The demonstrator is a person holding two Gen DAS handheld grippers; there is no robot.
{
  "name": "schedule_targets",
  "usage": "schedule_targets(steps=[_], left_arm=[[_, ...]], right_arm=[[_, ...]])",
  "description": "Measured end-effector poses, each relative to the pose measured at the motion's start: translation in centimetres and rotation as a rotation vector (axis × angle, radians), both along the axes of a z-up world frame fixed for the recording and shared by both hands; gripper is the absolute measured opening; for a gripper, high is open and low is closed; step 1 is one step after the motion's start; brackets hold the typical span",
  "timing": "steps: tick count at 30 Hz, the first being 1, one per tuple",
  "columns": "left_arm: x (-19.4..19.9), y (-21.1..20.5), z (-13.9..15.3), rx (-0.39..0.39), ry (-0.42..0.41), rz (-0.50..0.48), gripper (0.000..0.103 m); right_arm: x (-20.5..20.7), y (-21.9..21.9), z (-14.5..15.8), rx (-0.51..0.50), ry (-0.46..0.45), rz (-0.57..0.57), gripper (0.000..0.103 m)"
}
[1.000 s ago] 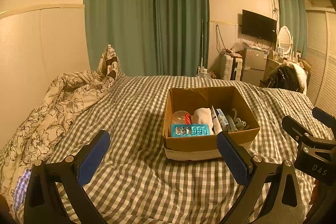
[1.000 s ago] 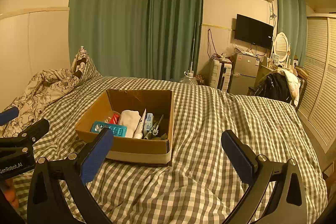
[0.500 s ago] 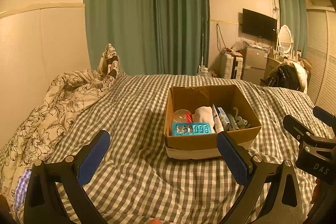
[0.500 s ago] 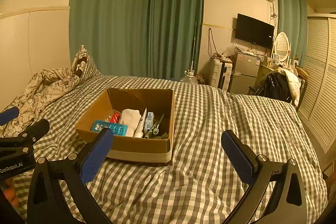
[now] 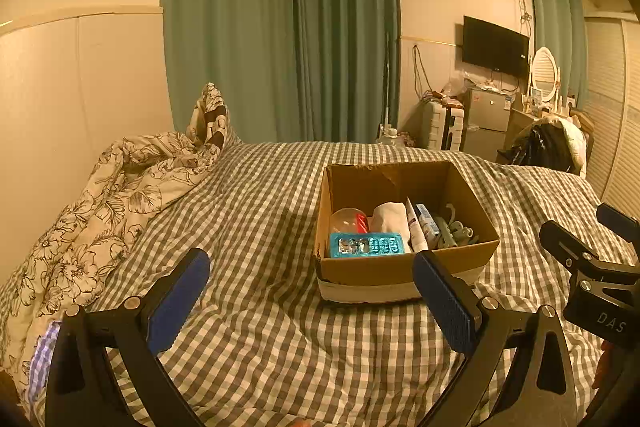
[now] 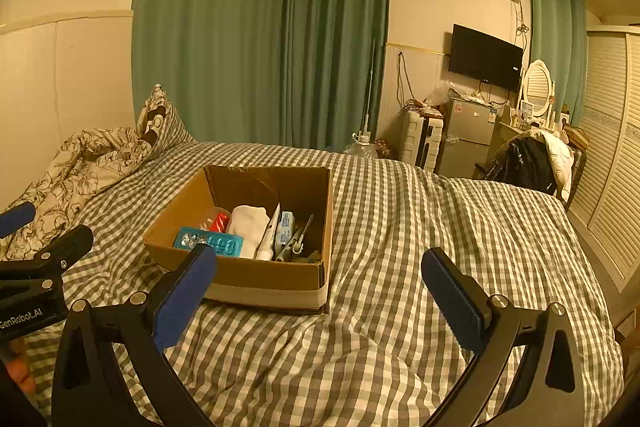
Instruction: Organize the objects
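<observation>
An open cardboard box (image 5: 404,269) (image 6: 264,277) rests on the checked bedspread. Inside lie a teal blister pack (image 5: 365,245) (image 6: 208,242), a clear dome with something red (image 5: 349,221), a white cloth (image 5: 390,221) (image 6: 250,225), a white tube (image 6: 270,235), a small blue-and-white packet (image 5: 427,225) and grey-green plastic pieces (image 5: 456,231). My left gripper (image 5: 310,301) is open and empty, short of the box's near left side. My right gripper (image 6: 318,297) is open and empty too, in front of the box's near right corner. Each gripper shows at the edge of the other's view.
A floral duvet (image 5: 104,203) and a pillow are heaped at the left by the wall. Beyond the bed hang green curtains (image 5: 280,35), with a TV (image 6: 484,57), a small fridge (image 6: 466,137) and a chair piled with clothes (image 6: 528,163) at the right.
Both grippers have drifted very slightly; the box sits a touch lower in the views. Nothing was picked up or let go.
</observation>
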State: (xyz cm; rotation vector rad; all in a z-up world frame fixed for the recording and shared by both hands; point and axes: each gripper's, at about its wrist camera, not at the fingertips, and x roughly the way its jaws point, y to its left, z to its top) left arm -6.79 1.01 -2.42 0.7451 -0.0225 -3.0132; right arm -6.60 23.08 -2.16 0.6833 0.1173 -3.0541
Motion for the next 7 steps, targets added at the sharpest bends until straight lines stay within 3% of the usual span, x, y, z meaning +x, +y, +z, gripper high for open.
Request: schedule_targets(steps=[7], left_arm=[[0.03,0.01,0.04,-0.002,0.002,0.002,0.103]], right_arm=[[0.02,0.12,-0.07,0.002,-0.003,0.003,0.103]])
